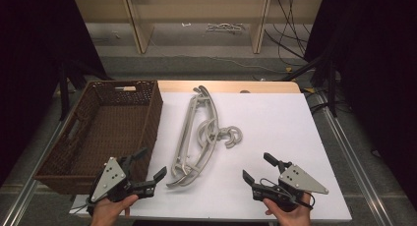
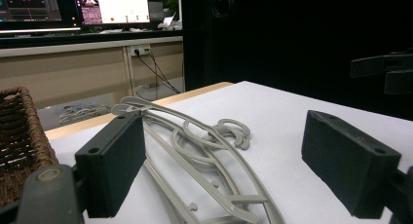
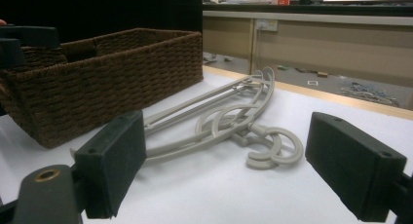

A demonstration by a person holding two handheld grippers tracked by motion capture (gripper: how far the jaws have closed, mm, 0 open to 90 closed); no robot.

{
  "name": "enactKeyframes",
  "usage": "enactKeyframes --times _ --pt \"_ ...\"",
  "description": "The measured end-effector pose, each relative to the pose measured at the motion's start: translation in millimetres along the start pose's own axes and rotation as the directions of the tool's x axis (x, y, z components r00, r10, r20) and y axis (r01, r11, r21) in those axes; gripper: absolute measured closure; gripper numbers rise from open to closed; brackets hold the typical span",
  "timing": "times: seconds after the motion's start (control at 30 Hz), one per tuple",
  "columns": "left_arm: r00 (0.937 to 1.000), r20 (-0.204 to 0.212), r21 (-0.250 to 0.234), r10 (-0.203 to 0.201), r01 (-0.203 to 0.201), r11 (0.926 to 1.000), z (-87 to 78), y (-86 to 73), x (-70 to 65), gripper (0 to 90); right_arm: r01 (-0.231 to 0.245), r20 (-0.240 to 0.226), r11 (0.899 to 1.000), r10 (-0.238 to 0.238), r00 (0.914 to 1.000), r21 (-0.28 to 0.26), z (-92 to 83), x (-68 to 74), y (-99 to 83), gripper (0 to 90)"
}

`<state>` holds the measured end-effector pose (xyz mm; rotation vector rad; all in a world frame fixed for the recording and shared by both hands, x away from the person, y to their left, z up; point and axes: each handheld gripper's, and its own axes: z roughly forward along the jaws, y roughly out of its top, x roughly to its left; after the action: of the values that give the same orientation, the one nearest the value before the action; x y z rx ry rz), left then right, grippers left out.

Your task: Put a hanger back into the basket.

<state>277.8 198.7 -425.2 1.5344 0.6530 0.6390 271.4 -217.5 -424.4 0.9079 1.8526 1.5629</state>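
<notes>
- Left gripper (image 1: 143, 171): released, its jaws wide apart with nothing between them, hovering at the near edge of the table (image 1: 275, 118), just off the near right corner of the basket (image 1: 64, 169).
- Right gripper (image 1: 255, 168): likewise released and empty, at the near edge toward the right.
- Hangers (image 1: 196, 137): a stack of grey plastic clothes hangers lying flat on the white surface, at about 1 o'clock from the left gripper and 10 o'clock from the right; the hooks (image 1: 231, 136) curl out on the side facing the right gripper.
- Handling, as a judgement: light, stiff and smooth, so likely slippery and prone to slide apart as a stack. The near end of the arms (image 1: 179, 179) offers the left gripper a thin bar to pinch; the neck below the hooks suits the right.
- The basket stands open at 11 o'clock from the left gripper, beside the hangers but apart from them.
</notes>
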Motion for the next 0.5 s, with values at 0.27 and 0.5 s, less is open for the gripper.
enactKeyframes --times 0.27,0.5 --pt "0.9999 -0.006 0.005 -0.013 0.013 0.9999 -0.6 0.3 0.7 16.5 0.001 0.005 1.000 -0.001 1.0000 0.009 -1.0 0.5 0.4 16.6" --pt "0.9996 -0.002 -0.004 -0.028 0.028 0.9996 2.5 2.7 -1.0 16.5 0.004 0.011 1.000 -0.004 0.9999 0.012 -1.0 0.2 0.4 17.0"
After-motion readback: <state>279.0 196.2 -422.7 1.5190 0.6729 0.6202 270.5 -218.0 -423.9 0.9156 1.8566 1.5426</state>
